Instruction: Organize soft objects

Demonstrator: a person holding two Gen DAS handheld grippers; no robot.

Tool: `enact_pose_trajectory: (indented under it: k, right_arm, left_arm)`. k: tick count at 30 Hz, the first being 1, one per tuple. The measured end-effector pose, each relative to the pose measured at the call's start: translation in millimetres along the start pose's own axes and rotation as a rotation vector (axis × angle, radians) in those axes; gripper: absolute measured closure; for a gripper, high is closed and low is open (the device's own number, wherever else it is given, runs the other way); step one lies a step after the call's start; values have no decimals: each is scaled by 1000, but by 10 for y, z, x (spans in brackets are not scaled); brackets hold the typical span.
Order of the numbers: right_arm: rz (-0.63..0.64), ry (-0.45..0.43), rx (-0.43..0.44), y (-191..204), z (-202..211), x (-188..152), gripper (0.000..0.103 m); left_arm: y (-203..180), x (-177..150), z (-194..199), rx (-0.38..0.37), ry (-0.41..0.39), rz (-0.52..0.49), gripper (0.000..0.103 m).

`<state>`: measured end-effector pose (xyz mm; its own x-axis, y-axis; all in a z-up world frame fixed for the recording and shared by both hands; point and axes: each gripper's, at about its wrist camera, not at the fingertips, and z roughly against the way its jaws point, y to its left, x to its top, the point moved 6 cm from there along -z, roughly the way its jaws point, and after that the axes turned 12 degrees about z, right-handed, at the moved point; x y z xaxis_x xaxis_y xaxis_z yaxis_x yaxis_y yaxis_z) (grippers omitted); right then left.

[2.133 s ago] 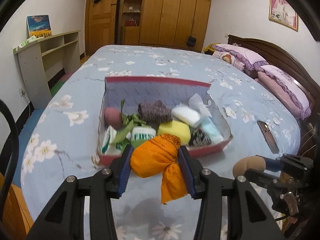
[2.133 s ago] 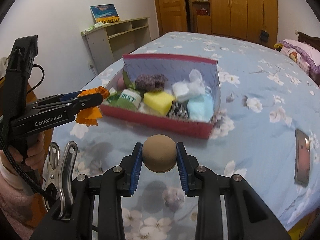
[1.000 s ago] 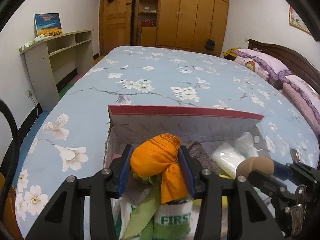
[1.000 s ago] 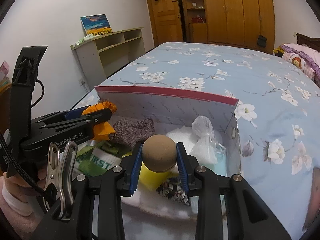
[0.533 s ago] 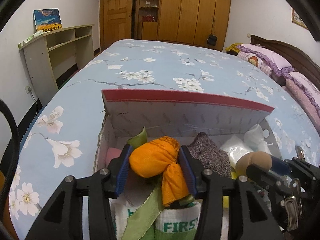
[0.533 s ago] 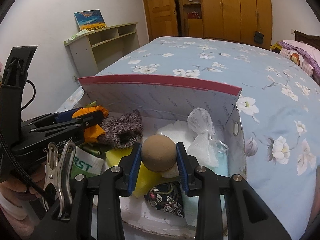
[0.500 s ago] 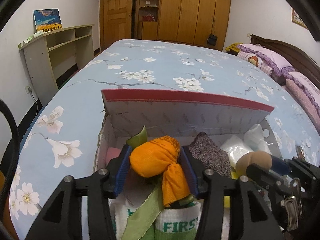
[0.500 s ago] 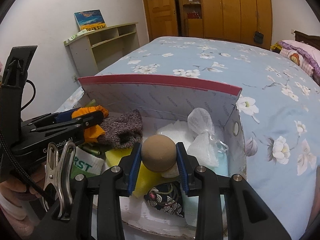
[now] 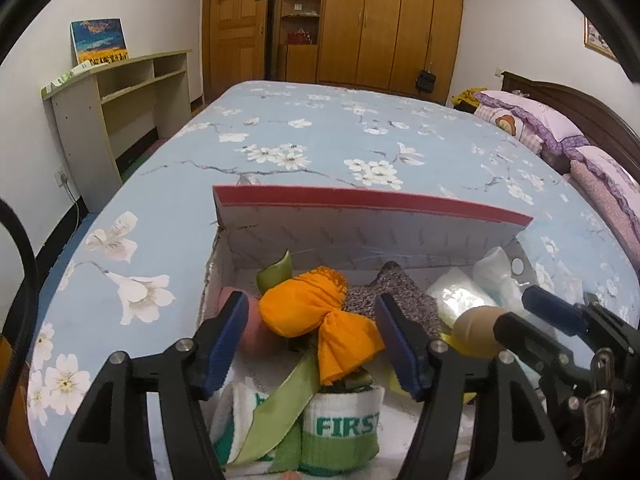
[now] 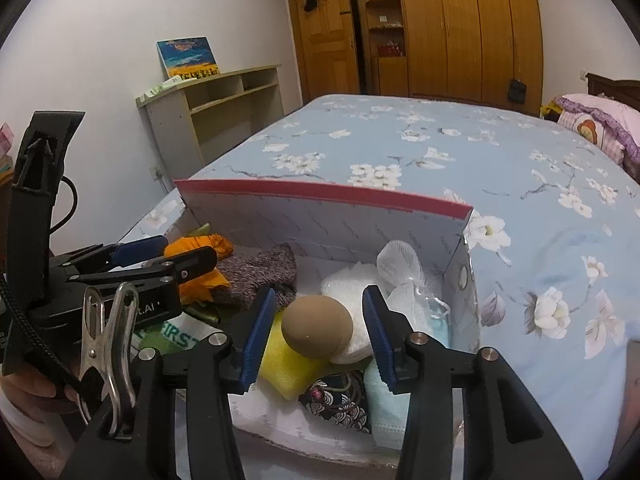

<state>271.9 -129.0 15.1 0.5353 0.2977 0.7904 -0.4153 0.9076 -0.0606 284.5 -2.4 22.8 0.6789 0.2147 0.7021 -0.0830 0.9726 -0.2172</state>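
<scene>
Both grippers are over the red-rimmed box (image 9: 372,204), which sits on the flowered bed (image 9: 320,136) and serves as landmark. Left gripper (image 9: 312,340): jaws opening, blue pads clear of the orange cloth bundle (image 9: 316,312) on both sides; the bundle lies between them in the box's left half, resting on a green ribbon (image 9: 280,400) and the white-and-green sock marked FIRST (image 9: 344,428). A pink item (image 9: 252,328) lies at the box's left wall, partly hidden by the left pad. Right gripper (image 10: 316,332): jaws opening, a gap showing on each side of the tan ball (image 10: 316,332), which sits between them on top of a yellow sponge (image 10: 288,364) and a white pad (image 10: 352,312) near the box's middle. Whether the ball is fully settled cannot be told.

Contents crowding the box: grey knitted piece (image 10: 260,276) toward the back wall, white mesh pouch (image 10: 400,268) in the right back corner, pale blue mask (image 10: 384,400) along the right wall, dark patterned pouch (image 10: 340,400) at the front. The raised lid flap stands behind everything. Little bare floor shows in the box. A person's hand (image 10: 32,392) grips the left tool's handle, left of the box.
</scene>
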Motion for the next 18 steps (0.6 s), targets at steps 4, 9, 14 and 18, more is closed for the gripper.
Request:
enact_pose_trajectory:
  k: [4,9,14,18]
  right_arm:
    - [4,-16,-4,32,86,22,56]
    - [9,-30,-11,69,190,33,55]
    - [-6,-47,-10,78,314,26,54]
    - [-16,-54,-12,90,434,-9,51]
  left_arm:
    - [-11,8,137,-6,-15,0,29]
    - [-39,-3,308,-9,-33,-3,25]
    - [-49,-40,482,-11,-47,-3,22]
    - [-65,-101,664,-19,-65,-6,21]
